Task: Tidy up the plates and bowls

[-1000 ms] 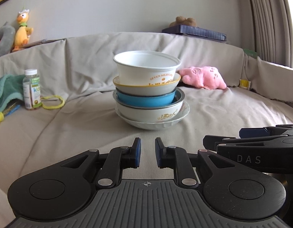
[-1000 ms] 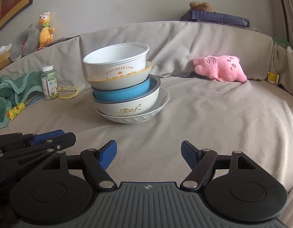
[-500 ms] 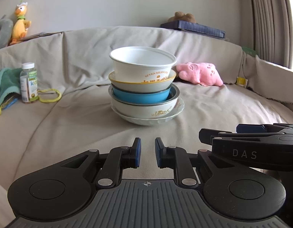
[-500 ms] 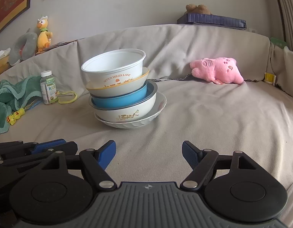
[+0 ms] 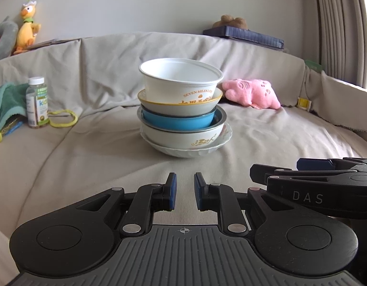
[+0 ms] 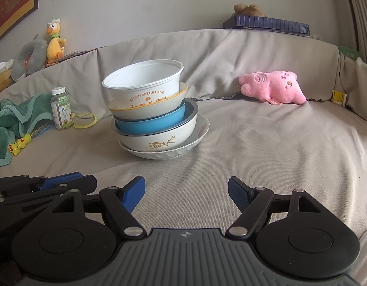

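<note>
Stack (image 5: 182, 109): 4 bowls nested on 1 plate, mid-sofa, leaning slightly.
Top bowl (image 6: 145, 83): likely light, thin plastic; grip at rim.
Lower bowls: probably ceramic, heavy, slippery, breakable.
Left gripper (image 5: 183, 194): nearly closed, empty.
Right gripper (image 6: 186, 191): wide apart, empty.

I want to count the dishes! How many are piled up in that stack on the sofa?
5, all in one stack: white plastic bowl on top, yellow-rimmed bowl under it, blue bowl, white printed bowl, and scalloped plate at the bottom. Thinner ones could hide between.
</note>
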`<state>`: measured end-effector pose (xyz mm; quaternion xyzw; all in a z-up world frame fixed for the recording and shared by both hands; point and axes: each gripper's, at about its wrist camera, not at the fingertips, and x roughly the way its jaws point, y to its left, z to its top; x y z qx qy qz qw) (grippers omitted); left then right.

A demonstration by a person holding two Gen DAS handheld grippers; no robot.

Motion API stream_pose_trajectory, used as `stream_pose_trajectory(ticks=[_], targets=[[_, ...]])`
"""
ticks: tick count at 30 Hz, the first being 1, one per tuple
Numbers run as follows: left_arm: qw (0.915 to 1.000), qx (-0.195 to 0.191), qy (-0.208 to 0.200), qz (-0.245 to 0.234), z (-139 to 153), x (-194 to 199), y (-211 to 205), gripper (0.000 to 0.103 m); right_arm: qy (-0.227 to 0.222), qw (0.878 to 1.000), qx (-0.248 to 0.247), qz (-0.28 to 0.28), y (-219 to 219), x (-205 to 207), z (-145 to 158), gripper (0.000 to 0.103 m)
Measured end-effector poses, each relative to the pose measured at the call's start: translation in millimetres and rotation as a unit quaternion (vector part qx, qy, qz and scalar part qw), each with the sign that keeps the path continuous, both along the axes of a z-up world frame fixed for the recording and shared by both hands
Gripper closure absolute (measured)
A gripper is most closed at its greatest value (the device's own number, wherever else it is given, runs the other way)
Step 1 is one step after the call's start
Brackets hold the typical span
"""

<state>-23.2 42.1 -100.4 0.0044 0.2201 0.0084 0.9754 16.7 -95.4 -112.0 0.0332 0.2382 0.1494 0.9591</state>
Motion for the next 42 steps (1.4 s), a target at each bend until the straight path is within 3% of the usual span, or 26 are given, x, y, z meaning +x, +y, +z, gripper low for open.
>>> stream_pose_trajectory(ticks=[42], targets=[[0.9999,0.001,-0.003,0.011,-0.1,-2.6,-1.9,0.084,0.007,1.0,0.007,0.004,-2.7,-0.7,-1.9,0.024]])
